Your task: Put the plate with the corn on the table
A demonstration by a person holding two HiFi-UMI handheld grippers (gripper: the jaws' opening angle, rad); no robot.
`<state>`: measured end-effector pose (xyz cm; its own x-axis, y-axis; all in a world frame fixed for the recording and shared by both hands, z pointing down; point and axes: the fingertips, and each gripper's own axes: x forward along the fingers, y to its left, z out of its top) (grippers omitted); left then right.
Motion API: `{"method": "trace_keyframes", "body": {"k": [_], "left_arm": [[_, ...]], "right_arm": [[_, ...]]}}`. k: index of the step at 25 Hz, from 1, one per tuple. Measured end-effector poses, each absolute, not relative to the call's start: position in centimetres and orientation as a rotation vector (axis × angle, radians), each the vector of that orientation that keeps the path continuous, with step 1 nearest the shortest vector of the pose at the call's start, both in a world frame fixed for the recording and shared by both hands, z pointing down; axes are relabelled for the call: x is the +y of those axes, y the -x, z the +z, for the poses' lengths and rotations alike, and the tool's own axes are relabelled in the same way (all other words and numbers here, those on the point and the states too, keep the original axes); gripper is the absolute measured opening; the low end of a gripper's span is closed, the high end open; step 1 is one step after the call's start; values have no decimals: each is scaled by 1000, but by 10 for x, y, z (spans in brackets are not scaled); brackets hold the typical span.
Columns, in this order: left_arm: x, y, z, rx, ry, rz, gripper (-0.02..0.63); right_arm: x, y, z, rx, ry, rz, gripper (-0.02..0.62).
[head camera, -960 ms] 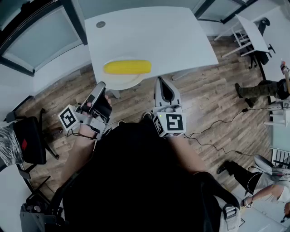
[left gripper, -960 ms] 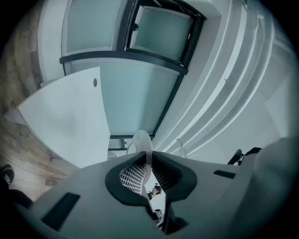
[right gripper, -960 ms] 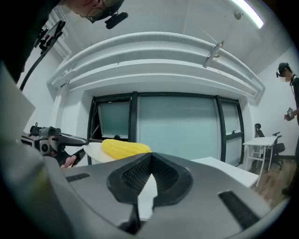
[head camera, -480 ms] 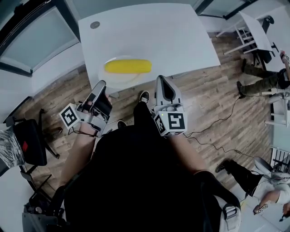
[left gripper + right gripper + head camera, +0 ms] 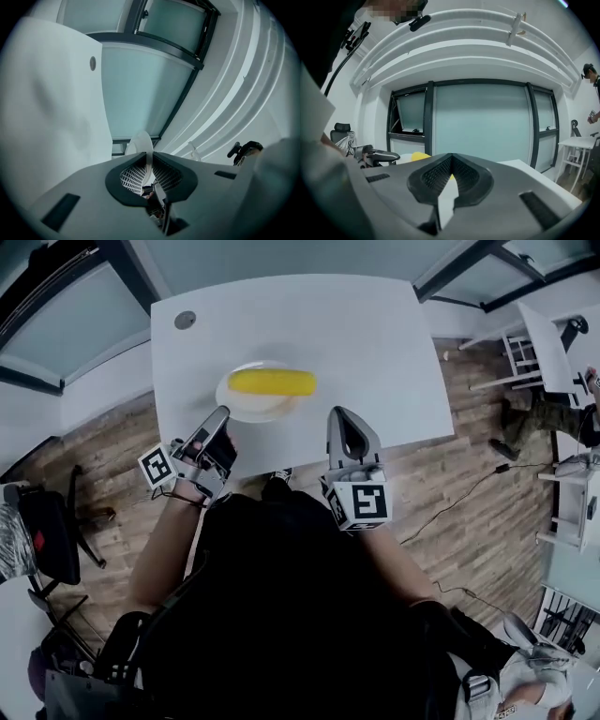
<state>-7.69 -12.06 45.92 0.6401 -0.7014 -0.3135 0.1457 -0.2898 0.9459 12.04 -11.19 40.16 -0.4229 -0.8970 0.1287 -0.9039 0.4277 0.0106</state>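
A white plate [image 5: 246, 407] carrying a yellow corn cob [image 5: 272, 382] is over the near-left part of the white table [image 5: 366, 334]; I cannot tell whether it rests on the top. My left gripper [image 5: 220, 415] is shut on the plate's near rim. In the left gripper view the thin rim of the plate [image 5: 140, 142] stands edge-on between the pads of the left gripper [image 5: 148, 153]. My right gripper [image 5: 342, 415] hovers at the table's front edge, right of the plate, shut and empty. In the right gripper view the corn [image 5: 420, 156] shows just left of the right gripper [image 5: 451, 157].
A grey grommet [image 5: 185, 321] sits in the table's far-left corner. Glass partitions stand behind the table. A black chair [image 5: 56, 531] is on the wooden floor at the left. White desks [image 5: 548, 324] and a seated person's legs [image 5: 539, 418] are at the right.
The table has come nearer beneath me. The plate with the corn, which hung over the table's front edge, now sits farther in over the top, still in the left gripper. The right gripper has followed alongside.
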Motion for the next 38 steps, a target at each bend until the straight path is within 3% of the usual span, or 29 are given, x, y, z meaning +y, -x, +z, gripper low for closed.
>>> {"method": "trace_keyframes", "body": {"k": [13, 29, 35, 38], "left_arm": [[-218, 37, 547, -493, -1604, -833, 31], [-237, 37, 601, -541, -1504, -705, 31], [-227, 30, 617, -663, -1536, -367, 32], [-215, 28, 621, -729, -1563, -190, 159]], "right_arm": [[-143, -162, 427, -2459, -1643, 156, 2], [-188, -139, 450, -2428, -1687, 231, 2], [-195, -132, 450, -2430, -1707, 270, 2], [-195, -127, 448, -2439, -1715, 278, 2]]}}
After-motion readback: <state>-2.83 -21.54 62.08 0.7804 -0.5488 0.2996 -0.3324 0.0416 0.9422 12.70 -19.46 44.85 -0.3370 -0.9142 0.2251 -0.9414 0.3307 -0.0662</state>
